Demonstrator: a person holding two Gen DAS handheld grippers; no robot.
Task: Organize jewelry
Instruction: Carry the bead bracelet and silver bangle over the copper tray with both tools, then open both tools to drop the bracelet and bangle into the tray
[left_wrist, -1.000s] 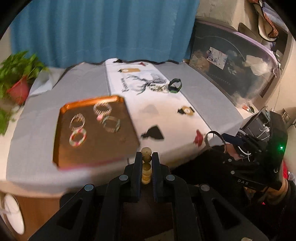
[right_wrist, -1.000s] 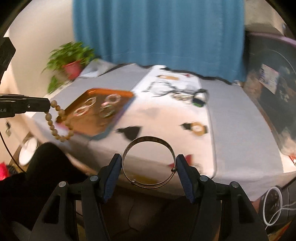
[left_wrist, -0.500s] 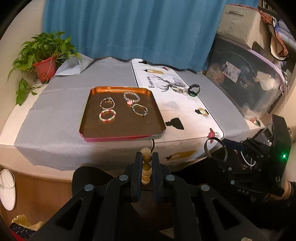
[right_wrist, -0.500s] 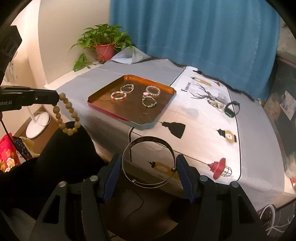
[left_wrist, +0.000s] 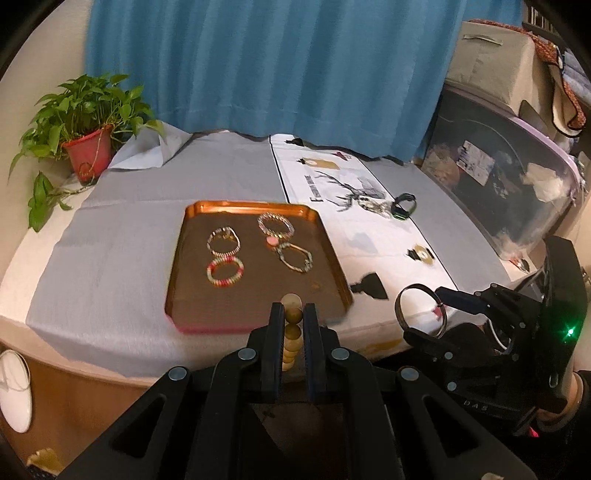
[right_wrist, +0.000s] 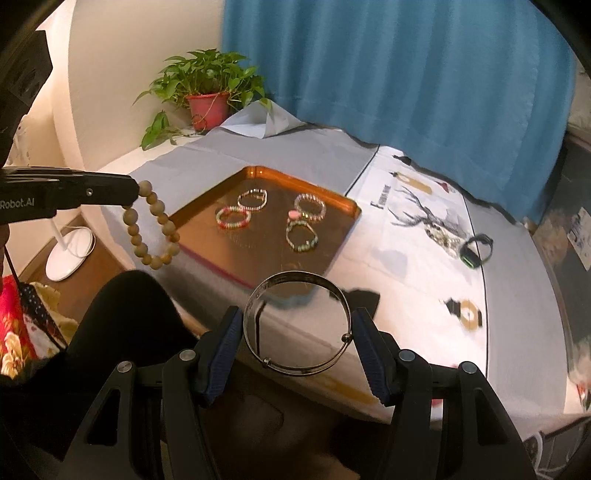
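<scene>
Left gripper (left_wrist: 293, 314) pinching wooden bead bracelet (right_wrist: 153, 229), right gripper (right_wrist: 297, 332) clamping silver bangle (right_wrist: 297, 325), both raised short of copper tray (left_wrist: 334, 258), seemingly for placing.

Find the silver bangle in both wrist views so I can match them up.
Left wrist: the bangle sits lower right, held by the right hand-held gripper, off the tray's near right corner.
Right wrist: the bangle is bottom centre, clamped between that gripper's fingers.
Shared landmark: the copper tray.
</scene>
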